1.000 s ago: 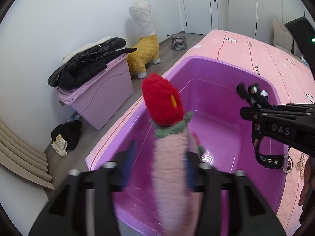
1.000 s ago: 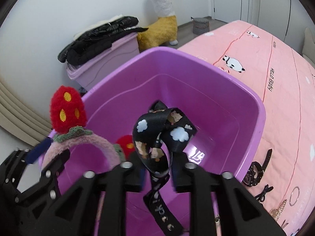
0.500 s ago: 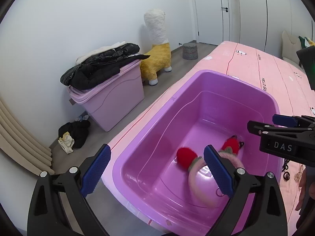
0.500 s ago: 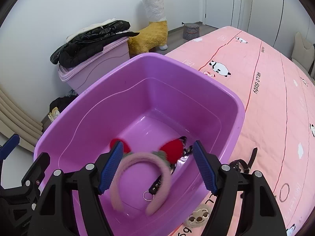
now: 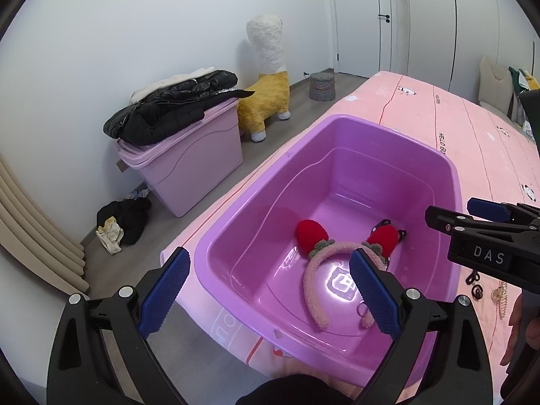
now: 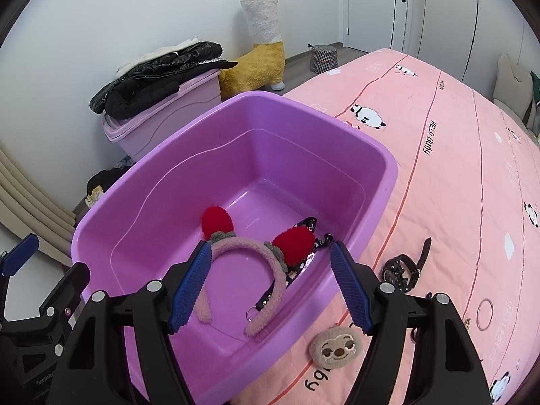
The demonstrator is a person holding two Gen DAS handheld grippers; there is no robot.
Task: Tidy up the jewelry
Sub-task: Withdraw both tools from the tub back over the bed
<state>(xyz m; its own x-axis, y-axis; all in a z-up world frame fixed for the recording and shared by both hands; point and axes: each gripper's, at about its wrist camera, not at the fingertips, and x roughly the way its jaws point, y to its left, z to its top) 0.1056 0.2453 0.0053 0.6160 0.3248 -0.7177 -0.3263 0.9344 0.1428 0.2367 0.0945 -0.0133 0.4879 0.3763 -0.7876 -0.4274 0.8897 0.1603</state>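
Observation:
A pink fuzzy headband (image 5: 312, 271) with two red strawberry ears lies on the floor of the purple tub (image 5: 454, 182). A black patterned strap (image 6: 270, 295) with a metal ring lies under it. My left gripper (image 5: 266, 263) hangs open above the tub's near rim with nothing between its blue pads. My right gripper (image 6: 270, 253) is open too, over the tub's near side, and holds nothing. In the left wrist view the right gripper (image 5: 472, 219) shows at the right edge. The left gripper (image 6: 20, 256) shows at the left edge of the right wrist view.
The tub stands on a pink bedsheet (image 6: 455, 168). Beside it lie a sloth-face badge (image 6: 337, 347), a black buckled band (image 6: 403, 268), a thin ring (image 6: 485, 314) and a gold clip (image 5: 499, 298). On the floor stand a lilac box (image 5: 189, 158) under a black jacket and a plush alpaca (image 5: 266, 77).
Both grippers opened and let go: the headband left the left one, the black strap the right one. Both now lie in the tub. The grippers drew back and rose a little.

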